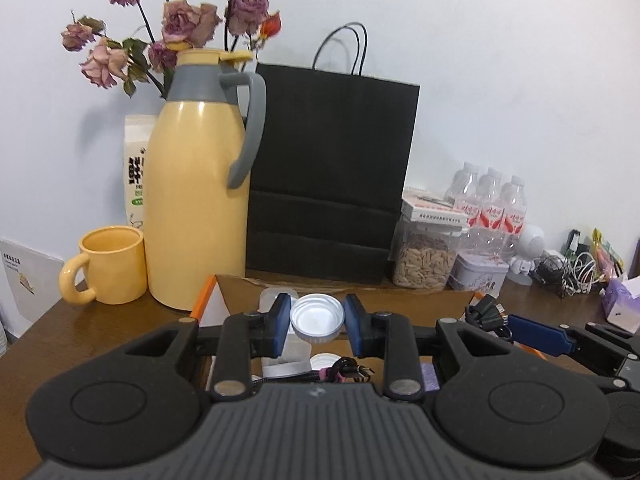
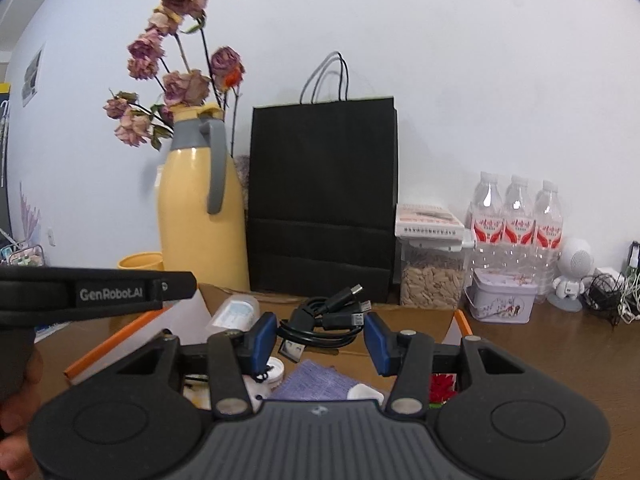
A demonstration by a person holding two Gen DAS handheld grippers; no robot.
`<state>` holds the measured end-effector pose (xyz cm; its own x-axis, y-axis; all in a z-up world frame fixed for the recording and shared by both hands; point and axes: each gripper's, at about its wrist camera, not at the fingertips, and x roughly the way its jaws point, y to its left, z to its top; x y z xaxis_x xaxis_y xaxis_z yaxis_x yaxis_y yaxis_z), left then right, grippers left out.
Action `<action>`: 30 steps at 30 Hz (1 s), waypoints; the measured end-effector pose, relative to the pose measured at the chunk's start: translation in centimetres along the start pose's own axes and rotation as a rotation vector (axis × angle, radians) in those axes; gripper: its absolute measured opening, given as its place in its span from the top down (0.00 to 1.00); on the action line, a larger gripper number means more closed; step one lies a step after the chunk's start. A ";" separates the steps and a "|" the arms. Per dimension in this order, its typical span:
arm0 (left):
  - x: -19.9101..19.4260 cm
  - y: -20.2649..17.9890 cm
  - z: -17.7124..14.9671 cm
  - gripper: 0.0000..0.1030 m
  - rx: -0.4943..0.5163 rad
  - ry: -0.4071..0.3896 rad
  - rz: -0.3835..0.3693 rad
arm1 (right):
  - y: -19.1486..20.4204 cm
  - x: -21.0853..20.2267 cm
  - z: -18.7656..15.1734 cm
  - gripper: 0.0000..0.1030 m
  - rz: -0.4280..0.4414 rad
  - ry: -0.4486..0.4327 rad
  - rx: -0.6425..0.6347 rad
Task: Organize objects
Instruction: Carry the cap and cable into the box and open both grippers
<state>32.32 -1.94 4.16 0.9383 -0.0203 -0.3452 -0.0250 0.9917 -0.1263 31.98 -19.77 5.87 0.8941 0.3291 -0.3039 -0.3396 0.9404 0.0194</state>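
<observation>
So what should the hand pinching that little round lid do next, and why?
Probably lift the round silver metal lid clear of the open cardboard box: the left gripper has shut on it just above the clutter, while the right gripper hangs open over the coiled black cable.

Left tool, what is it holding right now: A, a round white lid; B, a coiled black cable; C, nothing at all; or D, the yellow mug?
A: in the left wrist view, the left tool has its blue pads closed on either side of a round white lid, held above the open cardboard box.
</observation>
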 end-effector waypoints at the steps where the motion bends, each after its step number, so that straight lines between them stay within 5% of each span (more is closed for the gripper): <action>1: 0.3 0.0 -0.2 0.71 0.003 0.007 0.001 | -0.2 0.2 -0.2 0.55 -0.001 0.007 0.005; 8: 1.2 0.2 -0.9 0.68 0.023 0.029 0.030 | -0.8 1.2 -1.1 0.54 0.000 0.056 0.014; 11: 1.1 0.4 -1.0 0.30 0.020 0.016 0.056 | -1.0 1.3 -1.4 0.49 -0.007 0.069 0.016; 12: 1.0 0.6 -1.0 0.08 0.013 0.003 0.072 | -1.1 1.2 -1.4 0.37 -0.010 0.070 0.023; 13: 0.8 0.6 -1.0 0.00 0.005 -0.015 0.087 | -1.3 1.2 -1.4 0.29 -0.015 0.069 0.033; 15: 0.6 0.9 -1.0 0.00 -0.009 -0.047 0.114 | -1.6 1.0 -1.5 0.06 -0.036 0.064 0.049; 18: 1.0 0.9 -1.0 0.00 -0.009 -0.020 0.109 | -1.9 1.1 -1.4 0.00 -0.036 0.075 0.053; 30: -0.4 0.5 -0.7 0.00 0.011 -0.039 0.097 | -1.7 0.5 -1.1 0.00 -0.035 0.074 0.047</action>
<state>31.73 -1.48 3.55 0.9445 0.0807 -0.3185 -0.1129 0.9900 -0.0841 32.70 -21.28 4.64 0.8805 0.2903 -0.3747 -0.2927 0.9548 0.0519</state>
